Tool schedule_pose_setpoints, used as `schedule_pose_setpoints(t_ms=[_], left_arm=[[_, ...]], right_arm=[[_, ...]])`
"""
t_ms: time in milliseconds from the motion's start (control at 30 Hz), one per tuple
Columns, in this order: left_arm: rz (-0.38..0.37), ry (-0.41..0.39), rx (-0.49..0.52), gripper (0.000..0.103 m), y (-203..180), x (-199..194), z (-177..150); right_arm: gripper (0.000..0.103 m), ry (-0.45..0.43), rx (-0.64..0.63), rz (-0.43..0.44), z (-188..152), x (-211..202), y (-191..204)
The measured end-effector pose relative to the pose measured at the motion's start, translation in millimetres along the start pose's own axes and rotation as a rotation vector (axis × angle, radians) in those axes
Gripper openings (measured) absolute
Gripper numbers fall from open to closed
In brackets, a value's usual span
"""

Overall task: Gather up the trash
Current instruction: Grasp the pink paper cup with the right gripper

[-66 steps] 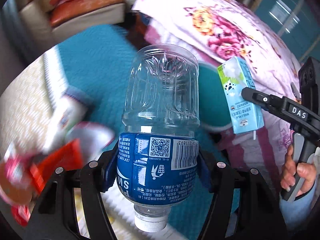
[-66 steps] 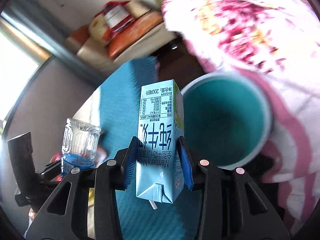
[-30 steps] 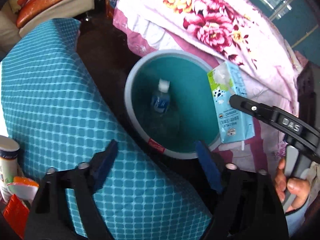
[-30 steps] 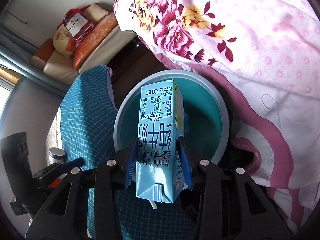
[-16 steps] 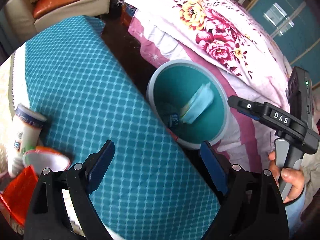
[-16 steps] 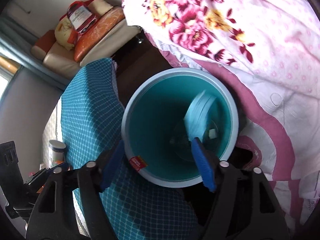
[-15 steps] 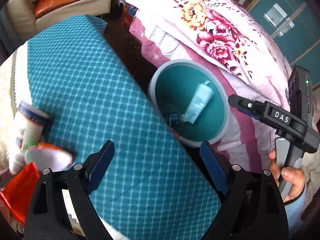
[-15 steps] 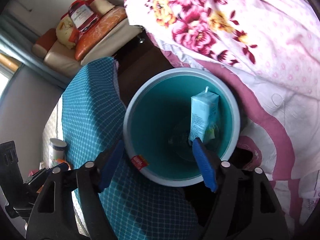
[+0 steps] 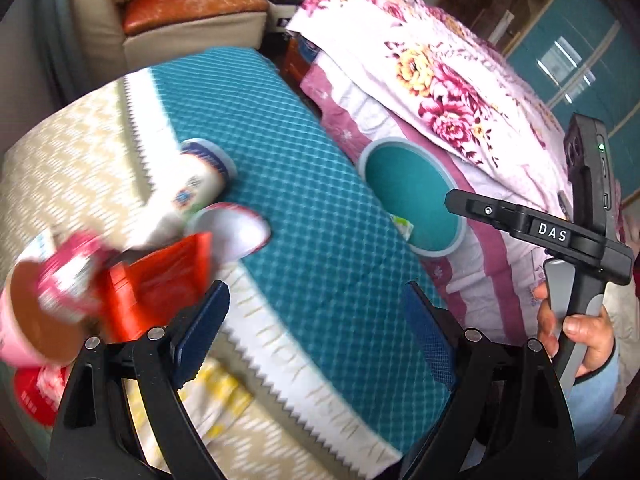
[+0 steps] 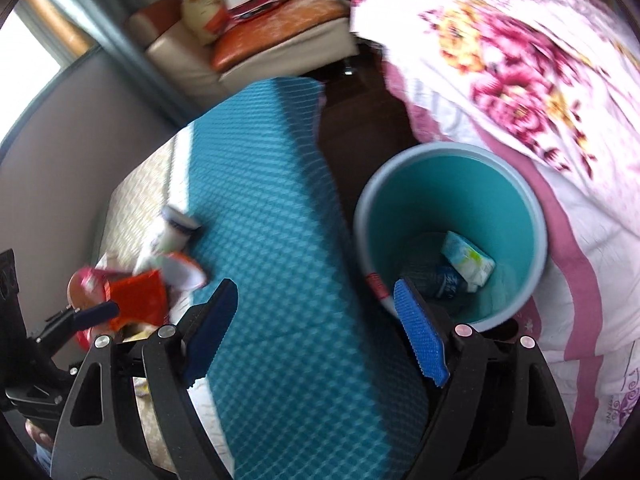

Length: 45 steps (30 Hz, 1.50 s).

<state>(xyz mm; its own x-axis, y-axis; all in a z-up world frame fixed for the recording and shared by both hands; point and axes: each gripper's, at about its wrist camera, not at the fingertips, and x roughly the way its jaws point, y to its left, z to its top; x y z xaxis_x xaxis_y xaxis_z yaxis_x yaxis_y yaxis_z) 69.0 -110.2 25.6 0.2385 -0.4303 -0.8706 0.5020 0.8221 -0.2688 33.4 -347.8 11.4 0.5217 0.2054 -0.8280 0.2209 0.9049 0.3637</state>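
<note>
A teal bin (image 10: 516, 192) stands on the floor between the table and the bed; a milk carton (image 10: 466, 260) and a plastic bottle (image 10: 438, 282) lie inside it. The bin also shows in the left wrist view (image 9: 384, 148). My right gripper (image 10: 316, 328) is open and empty above the table edge beside the bin. My left gripper (image 9: 316, 328) is open and empty above the table. A trash pile lies at the table's left: a white cup (image 9: 192, 192), a foil lid (image 9: 232, 232), a red wrapper (image 9: 160, 276) and a pink cup (image 9: 40, 316).
A teal checked cloth (image 9: 280, 184) covers the table over a beige one. A floral bedspread (image 10: 540, 68) lies to the right. A sofa with cushions (image 10: 256, 40) stands at the back. The right gripper also shows in the left wrist view (image 9: 520, 220).
Both grippers let go of the bottle and the carton, which dropped into the bin. Both have since swung left, back over the table toward the trash pile.
</note>
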Motion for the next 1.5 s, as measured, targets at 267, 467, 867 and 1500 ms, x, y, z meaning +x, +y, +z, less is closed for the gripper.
schedule_pose_setpoints(t_ms=[267,467,867,1500], left_arm=[[0.075,-0.069,-0.075,0.088,65,-61,-48],[0.150,-0.090,-0.167,0.088,127,-85,-87],[0.151,-0.051,-0.290,0.088,220,-85,-143],[0.011,-0.097,-0.317,0.088,257,-80,-165]], right_arm=[[0.077,0.058,-0.251,0.012,-1,2,94],[0.077,0.141,-0.506,0.018,-2,7,173],[0.077,0.285,-1.159,0.007,-35,29,345],[0.069,0.576,-1.494,0.012,-63,136,424]])
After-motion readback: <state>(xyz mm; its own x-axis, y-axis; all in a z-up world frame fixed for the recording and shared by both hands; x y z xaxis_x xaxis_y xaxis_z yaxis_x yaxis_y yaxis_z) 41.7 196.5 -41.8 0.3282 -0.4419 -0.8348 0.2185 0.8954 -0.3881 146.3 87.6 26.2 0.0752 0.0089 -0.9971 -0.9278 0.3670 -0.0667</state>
